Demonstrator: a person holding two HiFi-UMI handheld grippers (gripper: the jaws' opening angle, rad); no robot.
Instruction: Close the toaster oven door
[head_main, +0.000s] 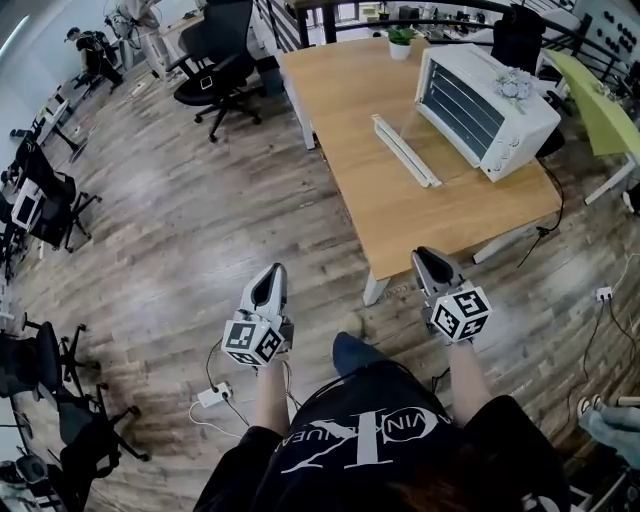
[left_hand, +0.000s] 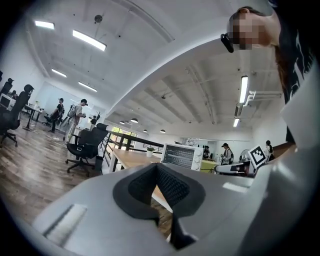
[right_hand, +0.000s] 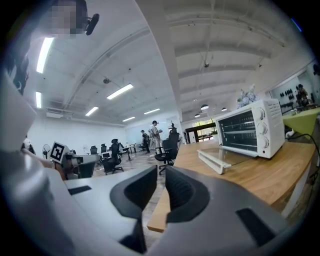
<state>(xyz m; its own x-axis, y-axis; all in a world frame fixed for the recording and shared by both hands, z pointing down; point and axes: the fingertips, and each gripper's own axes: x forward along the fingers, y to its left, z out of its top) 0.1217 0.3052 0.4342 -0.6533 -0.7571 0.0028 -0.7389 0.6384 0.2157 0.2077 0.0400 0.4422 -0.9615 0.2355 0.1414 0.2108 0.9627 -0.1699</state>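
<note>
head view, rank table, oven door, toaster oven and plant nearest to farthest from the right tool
1. table, near edge just ahead of right tool
2. oven door, open flat, mid-table
3. toaster oven, behind the door, right side
4. plant, far edge

I get the head view from above me, looking steeply down, table (head_main: 350, 110) ahead and not near. Both gripper views sit low, looking level along their jaws toward it. All three share table and toaster oven (head_main: 500, 130).

Office chair (head_main: 222, 60) beside wooden table (head_main: 350, 110) bearing plant (head_main: 400, 40).
</note>
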